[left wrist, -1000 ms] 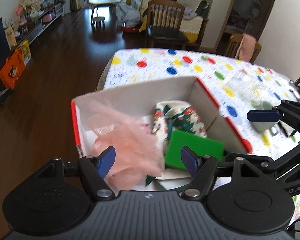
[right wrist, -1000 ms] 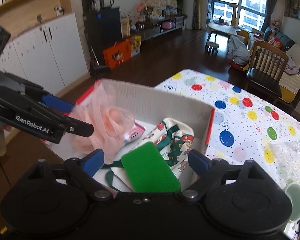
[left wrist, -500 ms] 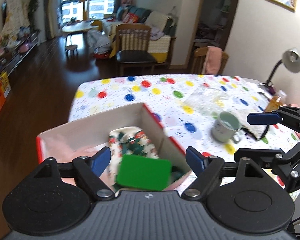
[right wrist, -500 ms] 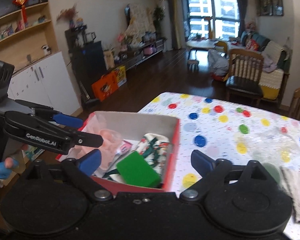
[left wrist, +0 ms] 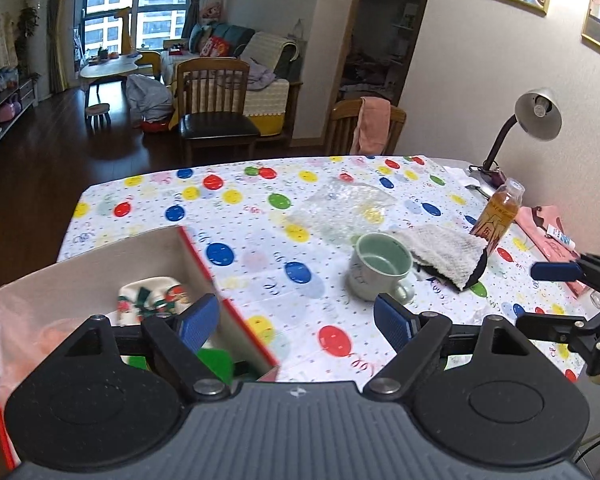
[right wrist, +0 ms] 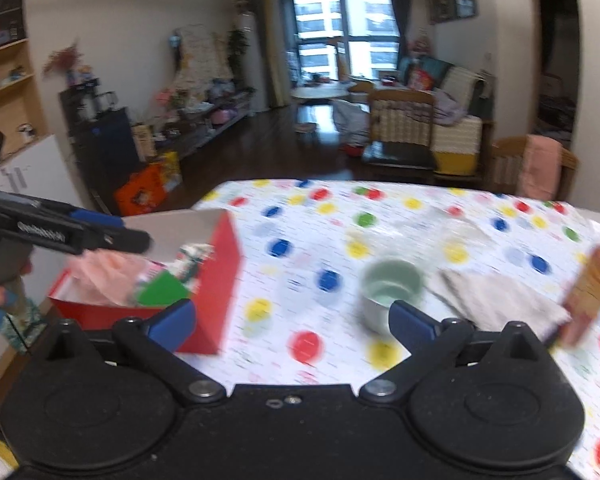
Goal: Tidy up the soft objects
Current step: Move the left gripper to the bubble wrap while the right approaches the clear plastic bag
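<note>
A red cardboard box (left wrist: 204, 268) (right wrist: 224, 280) stands at the table's near left corner. It holds a pink mesh puff (right wrist: 100, 276), a green sponge (right wrist: 162, 290) (left wrist: 216, 362) and a Christmas-print cloth (left wrist: 150, 298). A white knitted cloth (left wrist: 444, 256) (right wrist: 500, 300) lies on the table right of a green mug (left wrist: 380, 268) (right wrist: 388, 288). My left gripper (left wrist: 296, 320) is open and empty, above the box's right wall. My right gripper (right wrist: 292, 324) is open and empty, above the tablecloth between box and mug.
A clear plastic bag (left wrist: 340, 208) lies behind the mug. An orange drink bottle (left wrist: 498, 212) (right wrist: 592, 280), a desk lamp (left wrist: 532, 120) and pink items (left wrist: 548, 228) stand at the table's right side. Wooden chairs (left wrist: 216, 108) stand beyond the far edge.
Both grippers have pulled up and back from the box and swung right; the mug, white cloth and bottle have come into view. The green sponge stays in the box.
</note>
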The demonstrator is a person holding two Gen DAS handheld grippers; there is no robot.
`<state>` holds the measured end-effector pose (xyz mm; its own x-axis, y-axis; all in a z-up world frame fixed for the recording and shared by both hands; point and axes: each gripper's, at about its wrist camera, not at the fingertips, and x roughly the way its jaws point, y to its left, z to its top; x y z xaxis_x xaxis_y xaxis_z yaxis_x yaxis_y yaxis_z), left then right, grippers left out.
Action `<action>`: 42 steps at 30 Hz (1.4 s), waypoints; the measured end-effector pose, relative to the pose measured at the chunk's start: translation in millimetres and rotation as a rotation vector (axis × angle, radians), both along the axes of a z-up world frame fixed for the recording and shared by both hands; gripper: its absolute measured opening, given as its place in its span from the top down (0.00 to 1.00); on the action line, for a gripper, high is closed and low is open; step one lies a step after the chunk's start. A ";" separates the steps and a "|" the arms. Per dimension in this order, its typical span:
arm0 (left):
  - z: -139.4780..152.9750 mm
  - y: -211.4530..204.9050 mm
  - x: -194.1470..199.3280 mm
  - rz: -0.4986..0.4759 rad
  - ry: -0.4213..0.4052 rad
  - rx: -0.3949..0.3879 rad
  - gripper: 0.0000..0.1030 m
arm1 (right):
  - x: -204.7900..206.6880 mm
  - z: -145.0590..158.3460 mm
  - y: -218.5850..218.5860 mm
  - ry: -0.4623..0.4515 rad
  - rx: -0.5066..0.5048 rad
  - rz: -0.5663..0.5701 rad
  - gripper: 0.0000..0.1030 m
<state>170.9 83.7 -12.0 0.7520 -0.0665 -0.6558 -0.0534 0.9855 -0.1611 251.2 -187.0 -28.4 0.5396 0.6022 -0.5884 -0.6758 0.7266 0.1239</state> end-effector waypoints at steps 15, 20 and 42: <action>-23.2 -65.0 73.0 0.004 0.056 -0.002 0.18 | 42.4 -48.5 -97.4 0.122 -0.023 -0.185 0.00; -29.2 -80.6 112.0 0.003 0.070 0.010 0.18 | 54.4 -60.4 -111.5 0.153 -0.032 -0.164 0.00; -103.1 -107.3 323.8 -0.127 0.205 0.103 0.18 | 96.8 -135.7 -109.1 0.398 -0.046 -0.180 0.05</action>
